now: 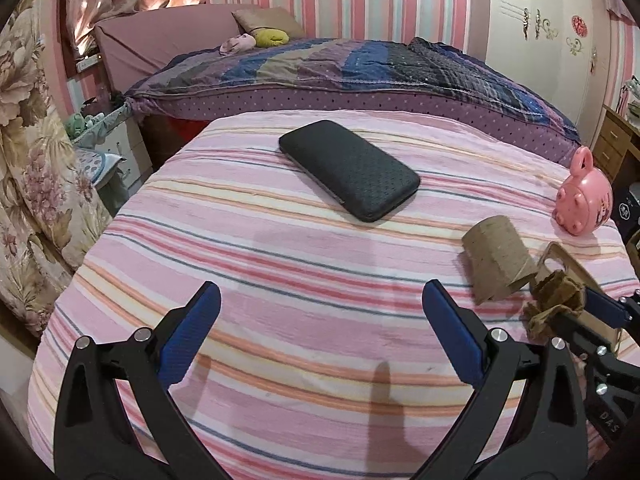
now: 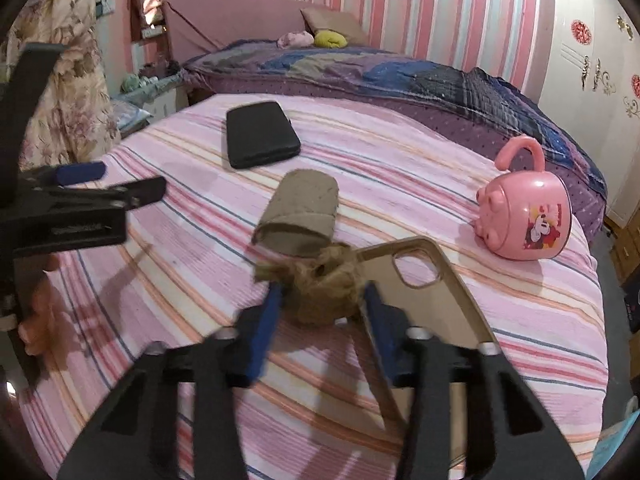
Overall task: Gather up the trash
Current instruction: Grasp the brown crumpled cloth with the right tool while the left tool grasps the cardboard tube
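A crumpled brown paper wad (image 2: pixel 324 284) is pinched between the blue pads of my right gripper (image 2: pixel 322 294), just above the pink striped cloth; it also shows in the left wrist view (image 1: pixel 554 300). A flattened cardboard tube (image 2: pixel 298 216) lies just beyond the wad, and shows in the left wrist view (image 1: pixel 498 260). My left gripper (image 1: pixel 320 312) is open and empty over the striped cloth (image 1: pixel 280 280), left of the tube; in the right wrist view its fingers (image 2: pixel 80 174) reach in from the left.
A black phone case (image 1: pixel 348 168) lies flat at the middle back. A clear beige phone case (image 2: pixel 432 280) lies under my right gripper. A pink pig-shaped cup (image 2: pixel 524 220) lies at the right. A bed with a purple quilt (image 1: pixel 360 68) stands behind.
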The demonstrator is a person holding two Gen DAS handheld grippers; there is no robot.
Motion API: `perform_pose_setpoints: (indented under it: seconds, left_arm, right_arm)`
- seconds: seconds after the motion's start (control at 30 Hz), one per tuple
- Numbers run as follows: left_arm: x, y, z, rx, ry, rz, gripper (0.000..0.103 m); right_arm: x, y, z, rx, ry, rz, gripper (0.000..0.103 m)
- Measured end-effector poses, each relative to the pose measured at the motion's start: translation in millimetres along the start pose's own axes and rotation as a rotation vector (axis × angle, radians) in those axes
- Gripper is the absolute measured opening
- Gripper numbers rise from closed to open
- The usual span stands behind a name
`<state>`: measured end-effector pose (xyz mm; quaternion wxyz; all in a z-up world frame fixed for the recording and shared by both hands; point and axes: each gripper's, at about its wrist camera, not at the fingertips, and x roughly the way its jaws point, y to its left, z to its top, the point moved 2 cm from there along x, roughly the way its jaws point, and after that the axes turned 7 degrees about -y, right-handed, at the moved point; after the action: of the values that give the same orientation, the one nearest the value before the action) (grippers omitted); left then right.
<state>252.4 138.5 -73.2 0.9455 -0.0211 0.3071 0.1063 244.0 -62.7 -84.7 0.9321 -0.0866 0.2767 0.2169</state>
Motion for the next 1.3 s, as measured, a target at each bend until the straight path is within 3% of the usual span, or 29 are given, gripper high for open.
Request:
perform_pose_setpoints:
  seconds: [0.5,0.7,0.8,0.97,1.3]
  left_arm:
    - [7.1,-85.8,11.1,0.012,0.013,-0.108,0.098]
    - [27.6,-109.6,6.0,0.018,0.068,-0.08,0.097]
    - [37.9,-112.3,3.4,0.003,0.101,-0.105,0.086]
    - [38.4,-120.1,2.1,-0.001,0.113,-0.218,0.052]
    - [17.5,-106.2,8.2,-0.036,0.068,-0.198,0.045]
  right_arm:
    - [-52.7,-75.6,-15.6,0.157,-0.079,-0.147,0.034]
    - [-71.2,-114.6,-25.1,0.205,-0.072,-0.184,0.034]
    - [-74.1,-130.8,-27.7,0.21,-0.065,-0.185,0.034]
    - [-72.5,-146.3,-30.5,0.224,-0.069,-0.168,0.034]
    - [-70.3,-136.7,-32.7,0.189,-0.061,-0.176,0.034]
